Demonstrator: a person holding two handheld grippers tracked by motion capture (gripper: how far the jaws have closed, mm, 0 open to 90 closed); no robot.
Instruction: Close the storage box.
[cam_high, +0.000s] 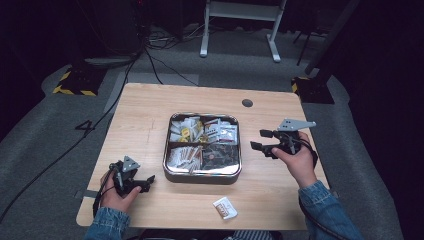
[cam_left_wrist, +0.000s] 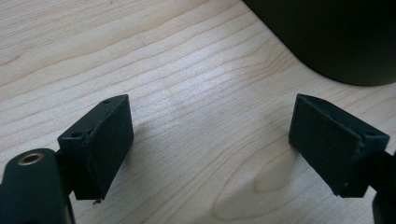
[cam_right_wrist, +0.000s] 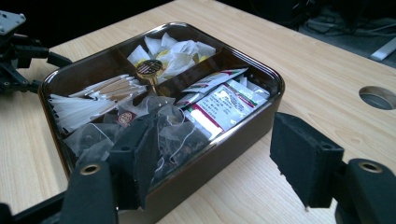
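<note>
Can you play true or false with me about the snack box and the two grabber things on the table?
1. The box has dividers that split it into compartments. True.
2. The right gripper is holding a packet. False: its jaws are open with nothing between them, beside the box.
3. A small packet lies on the table outside the box, near the front edge. True.
4. The left gripper is shut tight. False: its jaws stand wide apart over bare wood.
5. The box is empty. False: it holds packets and tea bags.
</note>
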